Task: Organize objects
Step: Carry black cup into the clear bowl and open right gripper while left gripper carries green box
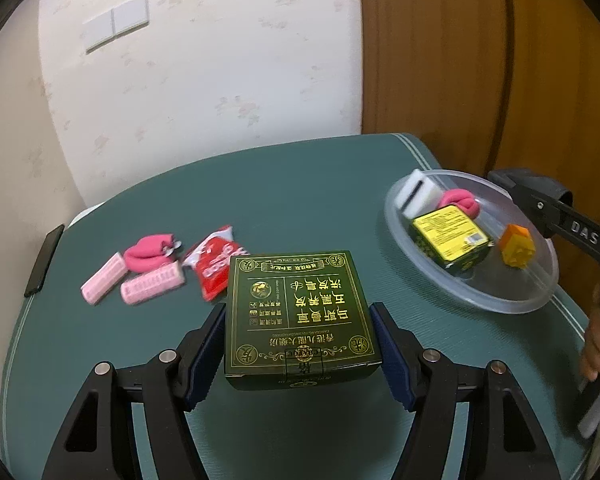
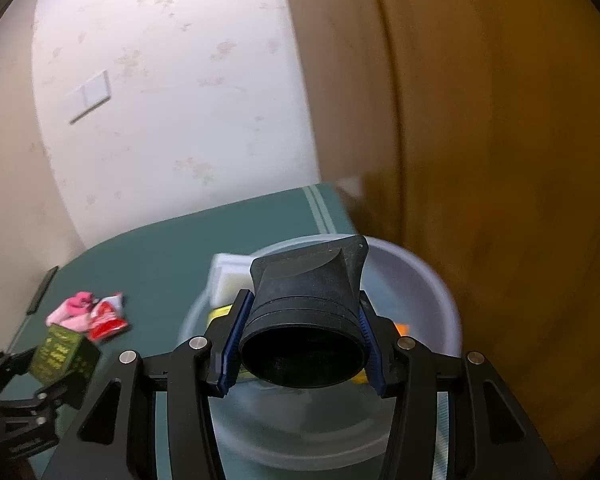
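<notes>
Over green table (image 1: 300,184), left tongs (image 1: 300,354) clamp green box (image 1: 300,312).

Dark green box (image 1: 300,312) with gold print, top face up, held off the teal bench (image 1: 300,184) in my left grip. Black rubbery hood (image 2: 306,316), wide mouth toward me, clamped in my right grip over the clear basin (image 1: 512,300). In the basin I see a white sponge (image 1: 414,196), pink roll (image 1: 460,202), a second green box (image 1: 452,240) yellow face up, and an orange block (image 1: 516,246). On the bench: two pink bars (image 1: 132,282), pink roll (image 1: 148,254), red packet (image 1: 214,266).
</notes>
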The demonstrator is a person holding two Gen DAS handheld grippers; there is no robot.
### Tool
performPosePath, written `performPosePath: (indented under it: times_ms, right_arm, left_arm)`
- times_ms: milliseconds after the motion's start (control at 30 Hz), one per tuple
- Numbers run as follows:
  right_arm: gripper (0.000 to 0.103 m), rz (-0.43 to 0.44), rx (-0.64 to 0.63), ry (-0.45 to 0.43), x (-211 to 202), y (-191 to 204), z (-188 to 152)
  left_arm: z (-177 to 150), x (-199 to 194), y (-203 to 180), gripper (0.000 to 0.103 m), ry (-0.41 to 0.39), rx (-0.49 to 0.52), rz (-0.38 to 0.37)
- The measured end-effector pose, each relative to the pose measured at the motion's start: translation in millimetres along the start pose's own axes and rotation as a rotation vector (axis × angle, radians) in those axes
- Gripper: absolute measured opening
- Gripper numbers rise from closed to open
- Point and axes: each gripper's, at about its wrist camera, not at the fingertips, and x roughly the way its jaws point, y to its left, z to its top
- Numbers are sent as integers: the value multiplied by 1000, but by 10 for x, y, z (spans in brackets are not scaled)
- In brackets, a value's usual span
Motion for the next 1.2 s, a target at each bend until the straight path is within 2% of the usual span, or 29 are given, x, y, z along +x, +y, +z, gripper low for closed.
performPosePath:
  times_ms: [233, 567, 867, 1067, 1200]
  right_arm:
    - [50, -45, 4, 24, 161, -278, 96]
    - [50, -47, -31, 85, 468, -347, 112]
    - [50, -3, -59, 111, 511, -260, 29]
    - [51, 44, -9, 120, 553, -321, 35]
    - [52, 50, -24, 108, 554, -323, 29]
  left_arm:
    - [74, -18, -257, 72, -9, 48, -16]
    - [153, 33, -536, 72, -10, 91, -48]
    - [155, 122, -747, 72, 0, 119, -71]
    - [172, 120, -851, 72, -5, 136, -81]
    - [183, 116, -921, 72, -7, 147, -90]
